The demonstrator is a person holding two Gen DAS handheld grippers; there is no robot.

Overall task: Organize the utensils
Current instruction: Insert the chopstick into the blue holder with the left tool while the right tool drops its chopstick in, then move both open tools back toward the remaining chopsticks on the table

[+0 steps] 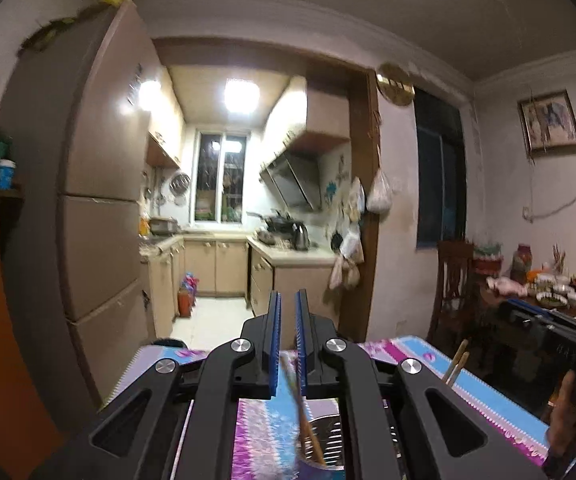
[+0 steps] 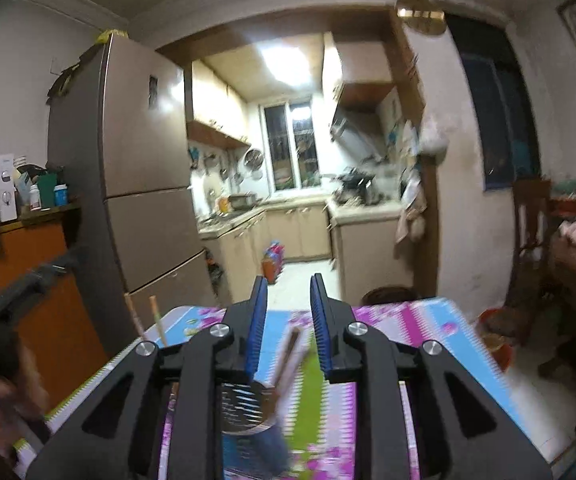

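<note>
Both grippers are held level over a table (image 1: 488,396) covered by a patterned blue, pink and purple cloth, facing a kitchen doorway. On the left gripper (image 1: 286,300), the blue pads are seen standing only a narrow slit apart; a blurred chopstick (image 1: 300,400) lies in line with that slit, but whether it is pinched cannot be told. Its long axis is tilted, the lower end sunk in a perforated metal holder (image 1: 326,436) below the gripper and the upper end leaning up and to the left. Two more chopsticks (image 1: 456,364) are seen at the right, slanting up to the right near a hand (image 1: 568,412). On the right gripper (image 2: 288,292), the pads are set a moderate gap apart and nothing is pressed by them. Beneath it, a brown stick (image 2: 288,354) is seen rising from the metal holder (image 2: 243,404), its long axis leaning up and to the right, beside a blurred green streak (image 2: 308,392). Two upright chopsticks (image 2: 147,320) are visible at the left.
</note>
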